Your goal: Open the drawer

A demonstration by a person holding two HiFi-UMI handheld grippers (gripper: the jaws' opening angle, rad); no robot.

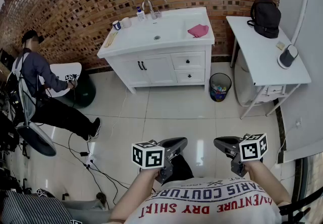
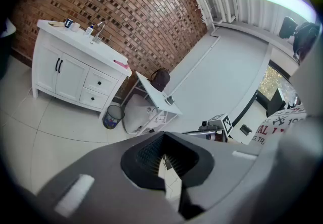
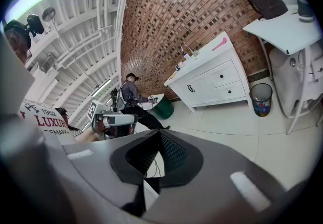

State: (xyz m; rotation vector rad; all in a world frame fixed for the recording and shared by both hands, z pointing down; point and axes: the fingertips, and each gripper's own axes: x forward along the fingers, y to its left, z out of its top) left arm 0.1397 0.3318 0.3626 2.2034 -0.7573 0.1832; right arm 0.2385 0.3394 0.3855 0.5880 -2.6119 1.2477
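A white vanity cabinet with a sink stands against the brick wall, far across the tiled floor. Two closed drawers sit at its right side, one above the other: the upper drawer and the lower drawer, each with a small dark knob. Both grippers are held close to my body, well short of the cabinet. My left gripper is shut with nothing in it. My right gripper is also shut and holds nothing.
A bin stands right of the vanity. Further right is a white side table with a black backpack. A person sits at the left by a green tub. Cables trail on the floor.
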